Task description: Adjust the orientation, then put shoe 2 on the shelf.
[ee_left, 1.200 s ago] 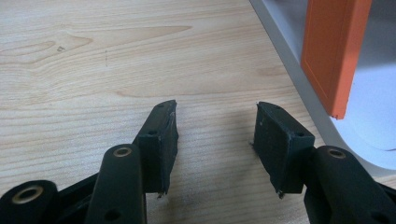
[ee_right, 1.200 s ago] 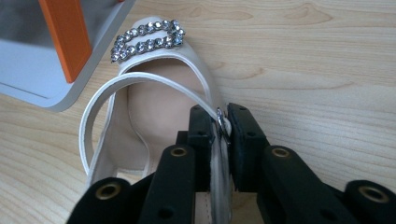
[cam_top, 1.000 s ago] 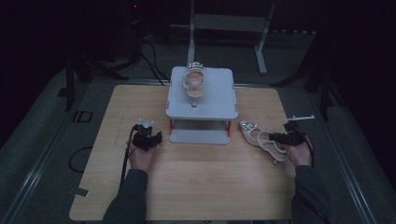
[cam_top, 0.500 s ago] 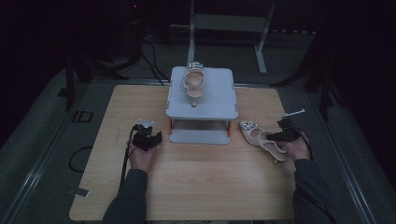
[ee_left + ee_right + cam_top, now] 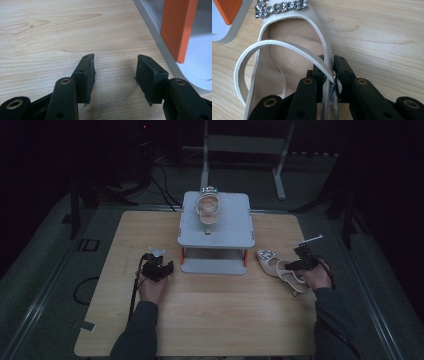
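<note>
Wooden table (image 5: 200, 320) bearing a grey two-tier stand (image 5: 216, 227), one sandal (image 5: 208, 209) on its top shelf. The second sandal (image 5: 278, 269) lies right of the stand. The right gripper (image 5: 331, 82), jaws just closing, pinches its side wall at the strap buckle (image 5: 335, 83). Risk: so narrow a grip may let the heel swing or slip when lifted. The left gripper (image 5: 115, 75) rests part open, empty.

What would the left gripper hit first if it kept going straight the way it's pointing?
Probably nothing soon: the open left gripper faces bare wooden table. The grey stand and its orange leg sit just right of that line.
</note>
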Demonstrator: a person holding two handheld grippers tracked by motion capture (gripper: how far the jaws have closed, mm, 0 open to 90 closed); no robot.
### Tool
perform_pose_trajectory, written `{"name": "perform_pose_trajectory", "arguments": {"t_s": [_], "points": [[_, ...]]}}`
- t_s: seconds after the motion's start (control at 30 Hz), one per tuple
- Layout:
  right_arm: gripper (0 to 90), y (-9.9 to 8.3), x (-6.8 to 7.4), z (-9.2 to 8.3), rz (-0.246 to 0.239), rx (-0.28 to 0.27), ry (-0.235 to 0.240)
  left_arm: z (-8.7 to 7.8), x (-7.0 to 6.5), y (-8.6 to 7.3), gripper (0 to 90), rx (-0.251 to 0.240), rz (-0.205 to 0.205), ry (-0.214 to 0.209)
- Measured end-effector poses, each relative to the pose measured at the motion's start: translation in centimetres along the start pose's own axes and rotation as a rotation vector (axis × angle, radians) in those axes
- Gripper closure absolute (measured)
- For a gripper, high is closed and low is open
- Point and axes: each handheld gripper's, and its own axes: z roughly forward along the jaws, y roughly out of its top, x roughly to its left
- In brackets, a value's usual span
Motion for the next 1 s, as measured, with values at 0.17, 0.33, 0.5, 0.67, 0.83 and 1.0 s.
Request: {"name": "perform_pose_trajectory", "arguments": {"t_s": [0.17,0.33,0.5,0.67,0.83,1.0], "points": [[82.4,0.0,0.12,-0.05,0.059,-0.005,-0.013,0.01,-0.04,0.0,49.5,-0.001,0.002,0.002],[82.9,-0.15,0.02,-0.2,0.124,-0.004,0.003,0.02,-0.06,0.0,49.5,-0.001,0.003,0.002],[83.1,-0.36,-0.15,-0.35,0.177,-0.006,0.025,0.02,-0.09,0.0,49.5,0.0,0.005,0.004],[83.1,-0.45,-0.29,-0.31,0.211,-0.015,0.043,0.01,-0.09,-0.01,49.5,0.0,0.006,0.003],[83.1,-0.26,-0.24,-0.26,0.272,-0.026,0.067,0.01,-0.1,-0.01,49.5,0.0,0.006,0.003],[83.1,0.25,0.07,-0.64,0.307,-0.053,0.088,0.01,-0.1,-0.01,49.5,0.001,0.007,0.004]]}}
